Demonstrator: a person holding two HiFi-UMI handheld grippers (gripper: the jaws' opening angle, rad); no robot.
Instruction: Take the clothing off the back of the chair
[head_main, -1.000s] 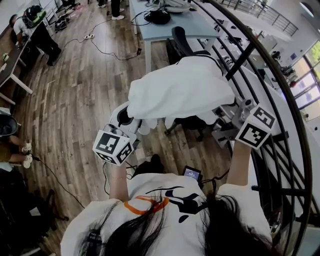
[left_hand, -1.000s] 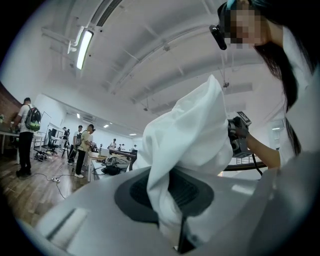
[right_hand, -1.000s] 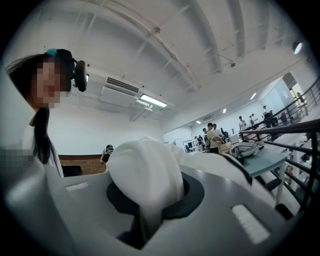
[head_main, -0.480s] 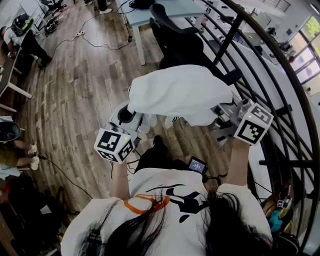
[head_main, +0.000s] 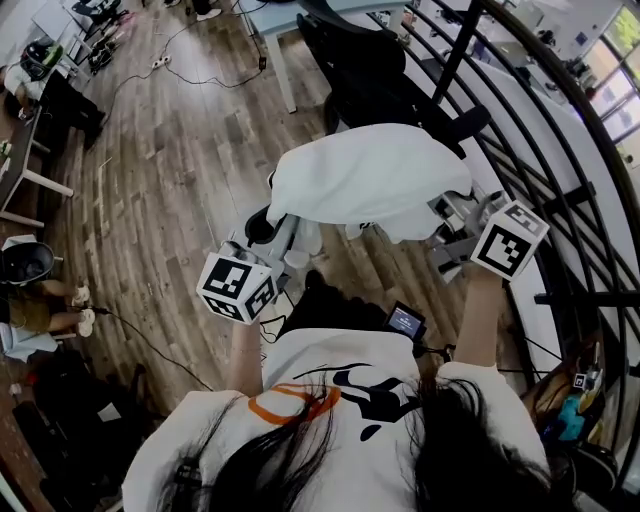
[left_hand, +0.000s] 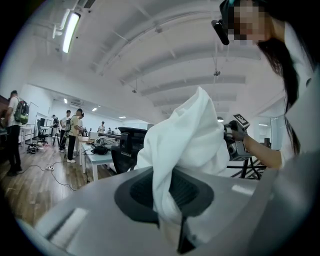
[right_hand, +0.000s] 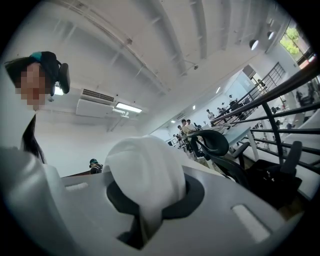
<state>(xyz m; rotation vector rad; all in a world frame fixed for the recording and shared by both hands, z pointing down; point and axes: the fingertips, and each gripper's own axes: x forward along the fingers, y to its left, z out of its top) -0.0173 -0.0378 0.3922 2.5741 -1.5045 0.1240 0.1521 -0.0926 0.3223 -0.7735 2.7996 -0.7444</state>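
Both grippers clamp the white garment (head_main: 370, 180), which hangs spread in the air between them, lifted clear of the black office chair (head_main: 380, 85) behind it. The left gripper (head_main: 288, 228) has its jaws closed on a bunched fold at the cloth's left end. The right gripper (head_main: 450, 215) pinches a rounded wad at the cloth's right end. The chair stands just beside the near edge of the pale table (head_main: 275, 20). A wooden floor (head_main: 170, 170) lies below, and a curved black railing (head_main: 560, 190) runs along the right.
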